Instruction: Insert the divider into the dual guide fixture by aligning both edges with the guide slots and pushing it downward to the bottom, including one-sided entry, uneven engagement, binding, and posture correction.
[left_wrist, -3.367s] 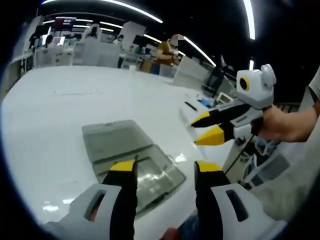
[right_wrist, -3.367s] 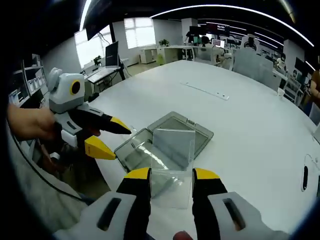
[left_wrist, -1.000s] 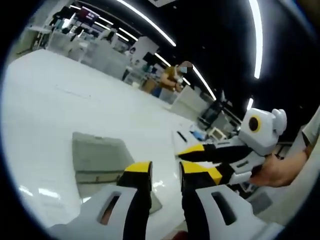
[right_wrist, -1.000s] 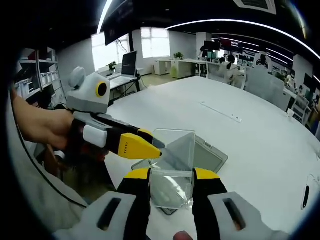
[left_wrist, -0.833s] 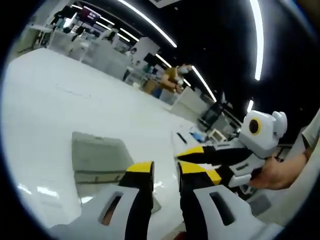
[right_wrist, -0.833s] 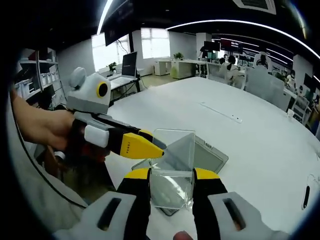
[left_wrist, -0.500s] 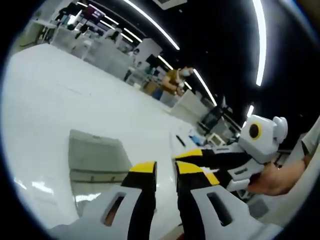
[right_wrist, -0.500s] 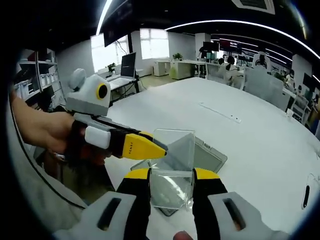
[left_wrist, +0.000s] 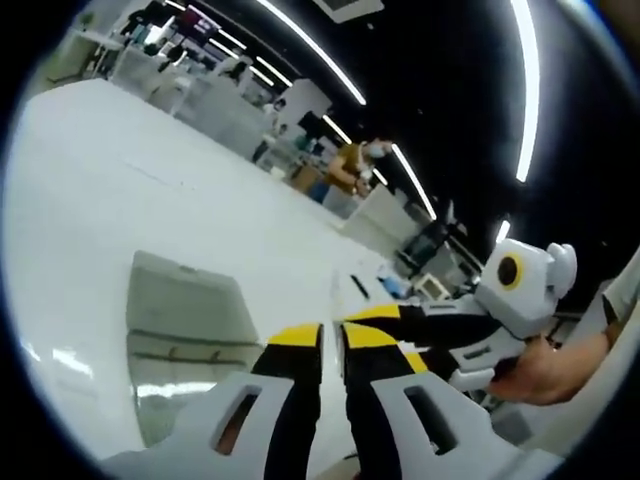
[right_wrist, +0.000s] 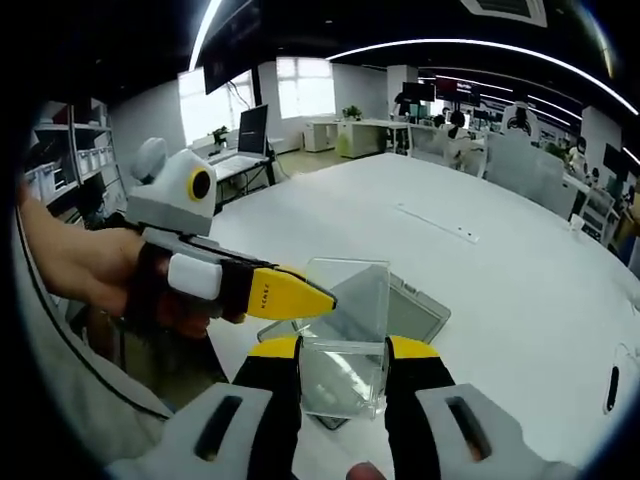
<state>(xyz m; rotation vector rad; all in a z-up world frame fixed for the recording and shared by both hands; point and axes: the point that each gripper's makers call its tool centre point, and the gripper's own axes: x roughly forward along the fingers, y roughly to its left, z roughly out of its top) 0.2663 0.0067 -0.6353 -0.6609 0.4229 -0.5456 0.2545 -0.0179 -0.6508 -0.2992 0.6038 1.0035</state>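
Clear divider (right_wrist: 345, 335) clamped in right gripper (right_wrist: 343, 348), above fixture (right_wrist: 412, 310).

The clear, glossy plastic divider panel (right_wrist: 345, 335) is see-through and smooth, with bright edges. The translucent grey plastic guide fixture tray (left_wrist: 180, 340) looks smooth and slightly shiny. The white table top (right_wrist: 480, 260) is smooth with a soft sheen, catching reflections. The gripper's yellow fingertips (right_wrist: 295, 293) look matt plastic.
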